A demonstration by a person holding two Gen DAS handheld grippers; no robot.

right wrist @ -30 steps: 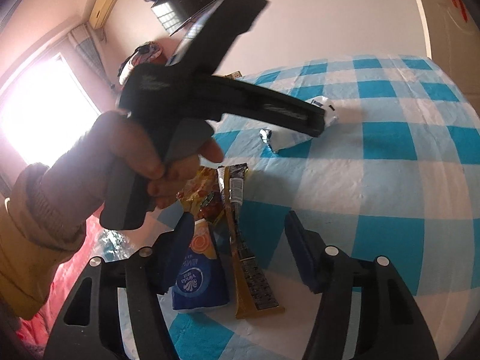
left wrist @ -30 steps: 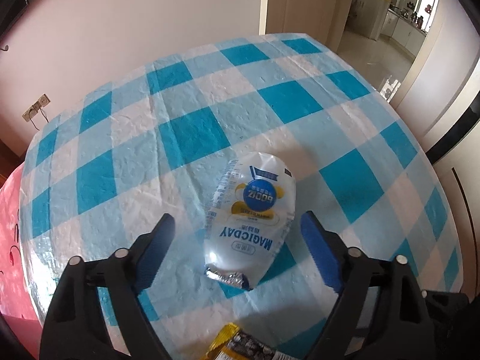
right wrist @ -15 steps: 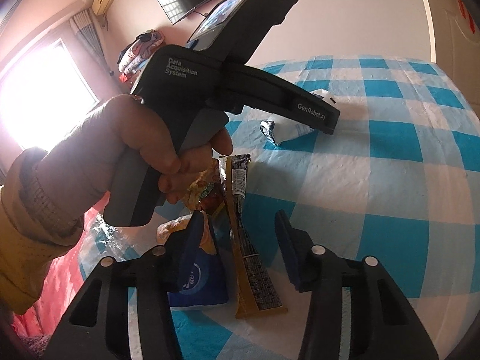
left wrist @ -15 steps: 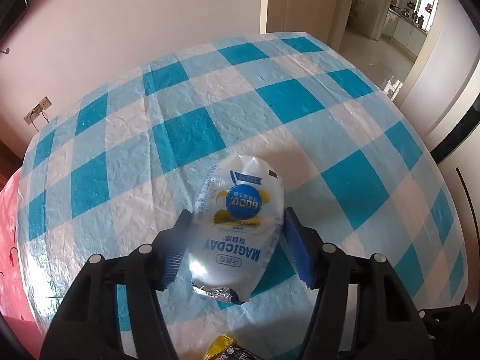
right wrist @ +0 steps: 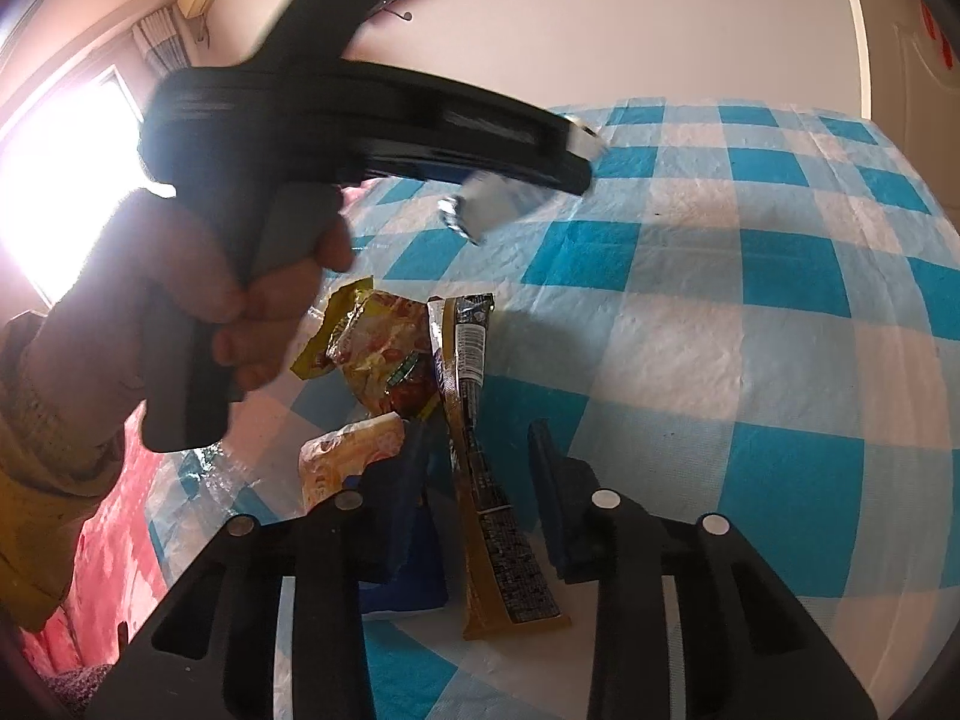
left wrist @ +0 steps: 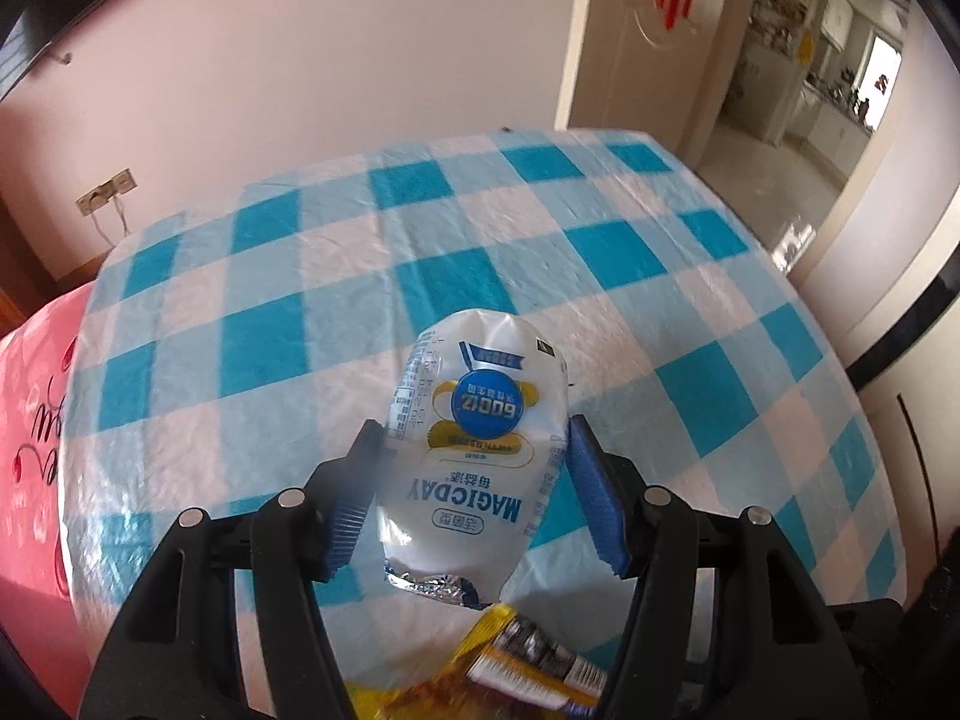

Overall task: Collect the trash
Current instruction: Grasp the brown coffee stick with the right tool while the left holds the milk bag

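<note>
The white MAGICDAY pouch [left wrist: 474, 456] was pinched at its sides by the left gripper [left wrist: 474, 501], seemingly lifted off the checked tablecloth [left wrist: 690, 384]. Jaws were only partly shut, stopped by the puffy bag. Nearer, the long brown wrapper [right wrist: 480, 480] lay flat between the right gripper [right wrist: 480, 480] fingers, which were closing but weren't pressed on it yet. For that 1, the pads were probably best kept low so the thin wrapper got caught, not skimmed. 2 more wrappers were heaped beside it.
</note>
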